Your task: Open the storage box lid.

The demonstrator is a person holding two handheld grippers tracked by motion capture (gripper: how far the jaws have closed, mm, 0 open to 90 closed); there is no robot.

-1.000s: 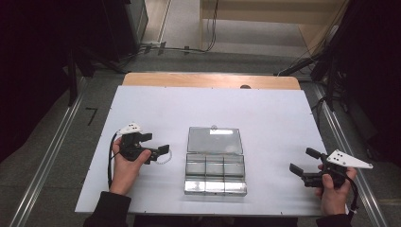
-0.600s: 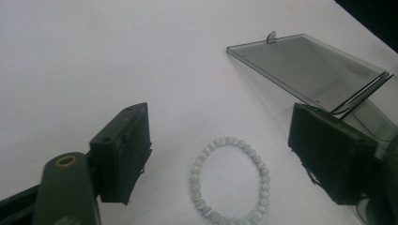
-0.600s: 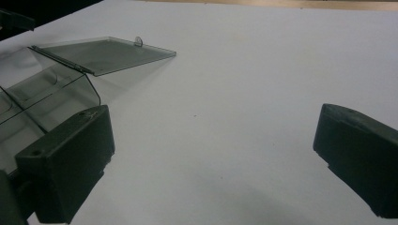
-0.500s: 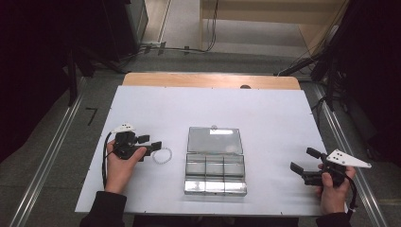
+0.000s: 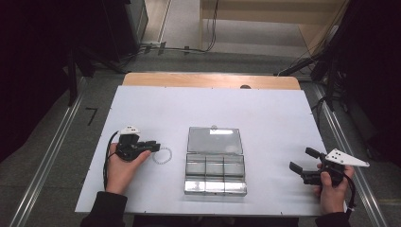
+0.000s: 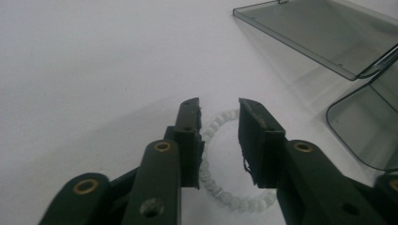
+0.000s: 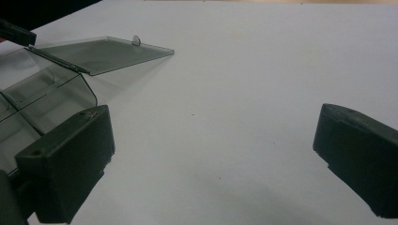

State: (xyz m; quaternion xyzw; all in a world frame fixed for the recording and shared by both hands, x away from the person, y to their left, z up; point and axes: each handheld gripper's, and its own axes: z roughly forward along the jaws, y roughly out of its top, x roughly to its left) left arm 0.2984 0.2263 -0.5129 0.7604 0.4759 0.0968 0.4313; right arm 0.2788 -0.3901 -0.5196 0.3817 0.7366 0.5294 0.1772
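Left gripper (image 6: 218,110): jaws just closing, narrow gap left, straddling rim of white bead bracelet (image 6: 213,187); pads not clearly pressing beads. Bracelet flat on white table (image 5: 265,113), just left of clear compartment box (image 5: 215,172), lid open. Right gripper (image 5: 299,161): jaws wide apart, nothing between, well right of box.

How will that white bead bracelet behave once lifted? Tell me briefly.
The bead bracelet is probably floppy: a thin loop of small beads lying flat. Likely light. The smooth, round beads may slip between the left gripper pads, whose jaws have just been closing, one side of the loop between them.
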